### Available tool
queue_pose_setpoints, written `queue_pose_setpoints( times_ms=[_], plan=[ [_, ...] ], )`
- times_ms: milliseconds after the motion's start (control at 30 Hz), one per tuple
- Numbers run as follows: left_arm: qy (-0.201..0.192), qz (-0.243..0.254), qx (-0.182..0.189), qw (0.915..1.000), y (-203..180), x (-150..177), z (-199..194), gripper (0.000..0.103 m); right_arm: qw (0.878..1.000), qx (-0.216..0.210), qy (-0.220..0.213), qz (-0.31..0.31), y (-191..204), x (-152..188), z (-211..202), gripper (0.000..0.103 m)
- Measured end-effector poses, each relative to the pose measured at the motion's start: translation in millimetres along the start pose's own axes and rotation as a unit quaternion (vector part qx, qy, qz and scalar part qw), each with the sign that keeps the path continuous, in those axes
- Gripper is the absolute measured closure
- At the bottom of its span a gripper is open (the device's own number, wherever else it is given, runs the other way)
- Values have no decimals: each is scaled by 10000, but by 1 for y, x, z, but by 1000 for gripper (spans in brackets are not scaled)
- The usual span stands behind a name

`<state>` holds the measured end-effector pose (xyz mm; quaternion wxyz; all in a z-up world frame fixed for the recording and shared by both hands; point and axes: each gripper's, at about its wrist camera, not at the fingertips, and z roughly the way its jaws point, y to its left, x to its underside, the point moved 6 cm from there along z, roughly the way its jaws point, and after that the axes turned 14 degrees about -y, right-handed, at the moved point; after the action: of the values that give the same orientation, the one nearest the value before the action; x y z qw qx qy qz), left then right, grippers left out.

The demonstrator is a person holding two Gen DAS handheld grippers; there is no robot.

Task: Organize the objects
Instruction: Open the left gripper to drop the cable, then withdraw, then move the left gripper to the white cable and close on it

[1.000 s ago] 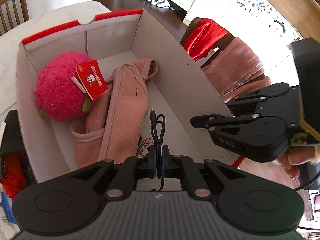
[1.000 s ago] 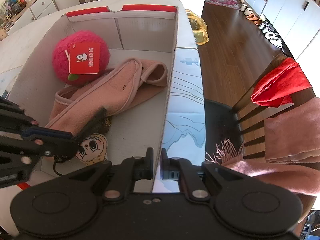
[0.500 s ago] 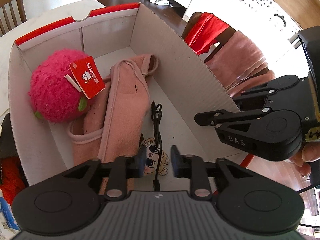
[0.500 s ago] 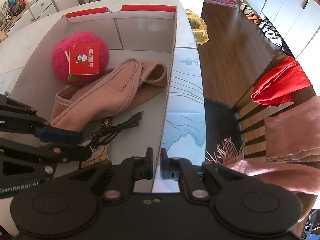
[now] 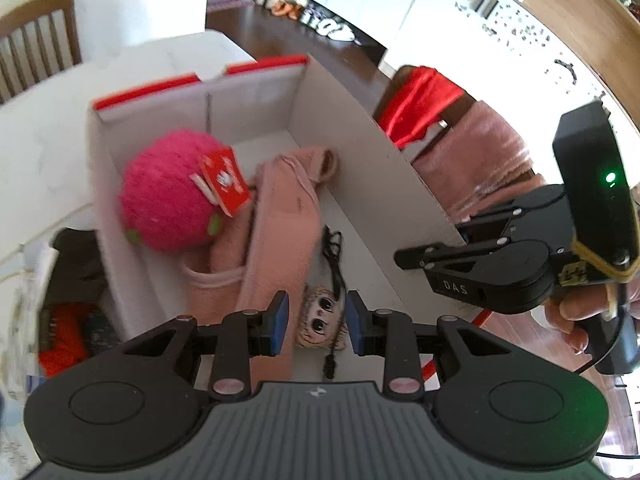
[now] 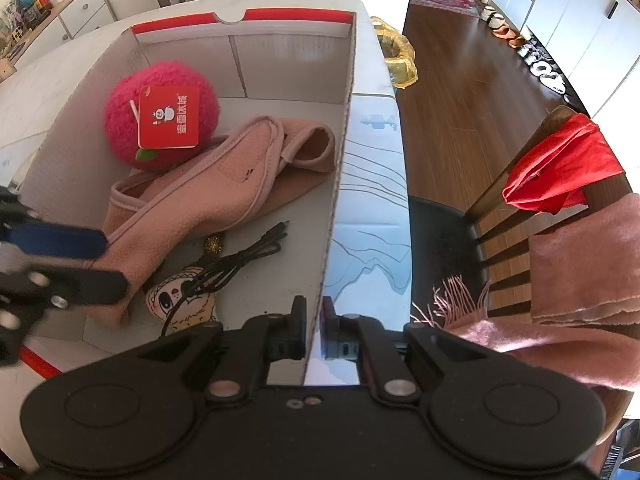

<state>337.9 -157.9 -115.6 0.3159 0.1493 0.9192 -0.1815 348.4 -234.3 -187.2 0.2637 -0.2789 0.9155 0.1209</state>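
A white corrugated cardboard box (image 6: pixel 344 152) with a red rim sits on the pale desk (image 6: pixel 60 68). Against its far wall rests a fuzzy round pink plush (image 6: pixel 160 120) with a red card tag. Beside it lies a soft pink fleece cloth (image 6: pixel 200 208), folded long. Near the box's front, a thin black cable (image 6: pixel 240 256) drapes over a small flat doll face (image 6: pixel 180 296).

My left hand-held gripper (image 5: pixel 316 322) hangs above the doll, blue pads (image 5: pixel 279 322) spread, holding nothing. My right hand-held gripper (image 6: pixel 314 330) pinches the box's thin right wall, jaws pressed nearly together on it.

The box floor by the right wall is bare. Past that wall stand a chair (image 6: pixel 520 208) and wood floor (image 6: pixel 460 92).
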Motion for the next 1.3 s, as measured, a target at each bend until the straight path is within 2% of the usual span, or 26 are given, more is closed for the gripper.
queue_pose_setpoints(
  times_ms=[300, 333, 367, 433, 467, 833, 967, 1300],
  plan=[
    [-359, 188, -570, 9975, 24, -13, -45, 74, 10000, -11, 8, 0, -1, 1, 1, 97],
    [-385, 154, -609, 9973, 29, -14, -50, 69, 10000, -22, 6, 14, -1, 1, 1, 97],
    [-412, 112, -638, 9971, 33, -14, -53, 56, 10000, -31, 7, 26, -1, 1, 2, 97],
    [-518, 43, -699, 9962, 41, -14, -62, 38, 10000, -38, 15, 41, -2, 2, 2, 97],
    [-584, 46, -767, 9953, 45, -14, -67, 36, 10000, -34, 16, 29, -1, 3, 2, 97],
    [-681, -338, -1027, 9918, 88, -4, -97, 30, 10000, -26, 26, 26, -2, 3, 1, 97],
    [-685, -372, -1117, 9907, 103, 1, -100, 18, 10000, -23, 31, 29, -2, 3, 0, 97],
    [-735, -489, -1489, 9849, 155, 18, -100, 17, 10000, -20, 39, 23, -2, 3, 0, 97]
  ],
)
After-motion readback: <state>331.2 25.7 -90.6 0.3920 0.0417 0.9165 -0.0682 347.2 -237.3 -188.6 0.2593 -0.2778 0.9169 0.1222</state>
